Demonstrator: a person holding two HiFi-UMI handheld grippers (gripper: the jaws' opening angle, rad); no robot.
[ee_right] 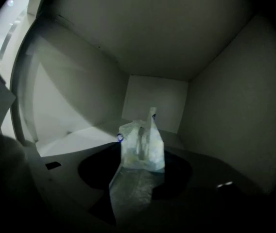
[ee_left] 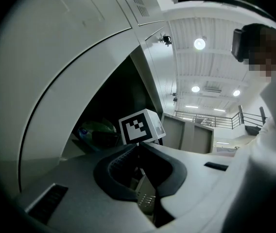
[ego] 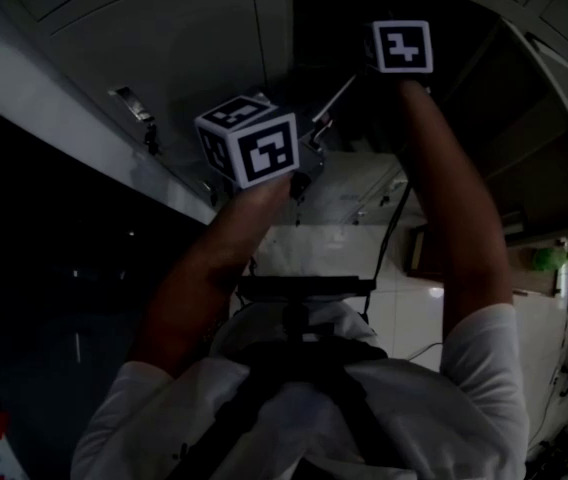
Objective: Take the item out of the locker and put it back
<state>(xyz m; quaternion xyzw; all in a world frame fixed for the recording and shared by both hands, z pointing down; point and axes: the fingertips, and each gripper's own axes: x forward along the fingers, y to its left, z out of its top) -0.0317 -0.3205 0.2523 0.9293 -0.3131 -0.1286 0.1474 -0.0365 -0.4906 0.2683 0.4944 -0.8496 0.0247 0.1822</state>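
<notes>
The bag (ee_right: 142, 147) stands upright dead ahead of the right tool (ee_right: 137, 173), just at its tips, jaws fairly wide, seemingly ungripped.

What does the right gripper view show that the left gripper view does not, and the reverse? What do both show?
Only the right gripper view: the back wall of the locker compartment, and the pale plastic bag seen clearly, upright just ahead of the jaws.
Only the left gripper view: the right gripper's marker cube, ceiling lights, a railing and the person's white sleeve.
Both: the open compartment. In the left gripper view, a dim greenish shape inside it is probably the same bag.
</notes>
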